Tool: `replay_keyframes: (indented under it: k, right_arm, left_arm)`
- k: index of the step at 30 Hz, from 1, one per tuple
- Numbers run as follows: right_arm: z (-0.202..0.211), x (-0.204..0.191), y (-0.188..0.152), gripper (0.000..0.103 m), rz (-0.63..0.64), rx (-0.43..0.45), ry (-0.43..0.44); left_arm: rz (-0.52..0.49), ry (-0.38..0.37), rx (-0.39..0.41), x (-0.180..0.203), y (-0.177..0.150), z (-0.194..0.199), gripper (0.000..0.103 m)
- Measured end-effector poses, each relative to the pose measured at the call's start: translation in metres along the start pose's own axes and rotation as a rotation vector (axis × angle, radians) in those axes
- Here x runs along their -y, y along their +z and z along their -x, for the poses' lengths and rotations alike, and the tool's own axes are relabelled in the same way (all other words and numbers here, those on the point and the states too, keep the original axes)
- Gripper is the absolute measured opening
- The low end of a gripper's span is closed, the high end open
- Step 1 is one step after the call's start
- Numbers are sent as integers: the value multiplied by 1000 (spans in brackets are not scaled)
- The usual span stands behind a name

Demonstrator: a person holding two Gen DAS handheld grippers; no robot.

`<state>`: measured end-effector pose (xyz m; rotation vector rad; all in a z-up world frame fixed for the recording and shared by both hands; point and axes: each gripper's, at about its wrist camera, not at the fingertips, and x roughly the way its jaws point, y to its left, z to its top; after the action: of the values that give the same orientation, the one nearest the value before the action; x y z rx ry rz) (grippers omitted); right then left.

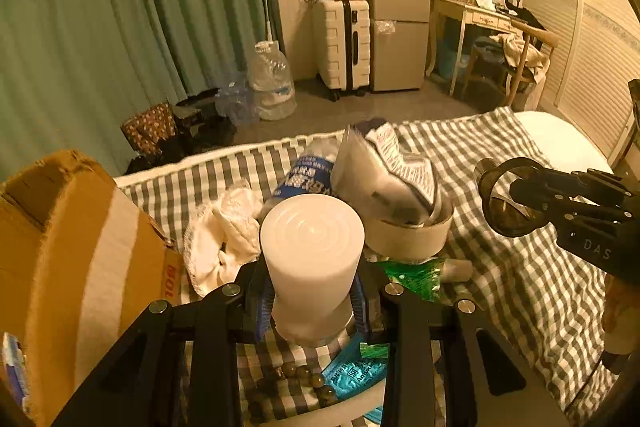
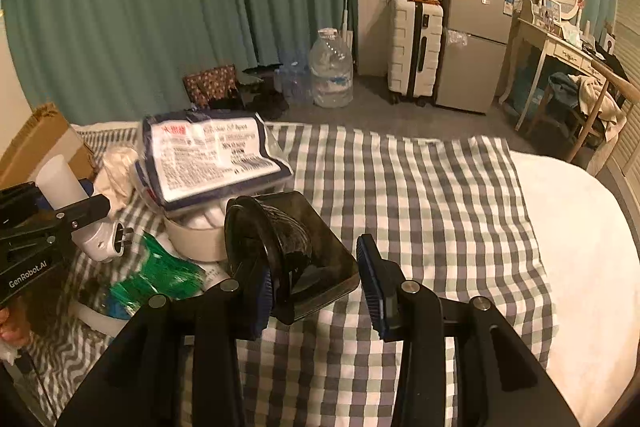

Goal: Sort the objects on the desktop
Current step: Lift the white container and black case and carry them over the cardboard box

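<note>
Left gripper (image 1: pixel 312 301): its two blue-padded fingers (image 1: pixel 256 307) were closed against the sides of a white cylindrical night-light plug (image 1: pixel 312 247), held above the checked cloth (image 1: pixel 520 267); the right wrist view showed the prongs of this plug (image 2: pixel 120 239) pointing away from the cardboard box (image 2: pixel 44 143).

Right gripper (image 2: pixel 316 287): its fingers stood wide apart. A dark translucent container (image 2: pixel 296 255) lay on its side between them, touching the left pad (image 2: pixel 260 291) and clear of the right one. In the left wrist view the same container (image 1: pixel 508 203) appeared at the tip of the right gripper (image 1: pixel 532 199).

Clutter on the cloth, near the left gripper: a roll of beige tape (image 1: pixel 408 235) with a printed plastic packet (image 1: pixel 396 171) resting on it, a blue-labelled bottle (image 1: pixel 308 175) beside the packet, a white cloth (image 1: pixel 228 227), a green wrapper (image 1: pixel 412 275), a string of dark beads (image 1: pixel 304 375) and a blue sachet (image 1: pixel 352 371) beneath the held plug. The cardboard box (image 1: pixel 72 251) stood at the left edge of the cloth.
</note>
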<state>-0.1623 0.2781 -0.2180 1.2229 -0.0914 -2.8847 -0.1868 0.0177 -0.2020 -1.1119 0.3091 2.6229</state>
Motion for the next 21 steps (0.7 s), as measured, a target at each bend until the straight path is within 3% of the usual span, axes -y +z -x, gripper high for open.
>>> replay_keyframes:
  k: [21]
  right_arm:
    - [76,-20,26,38,-16,170,13]
  left_arm:
    - [31,22,120,-10,22,74,33]
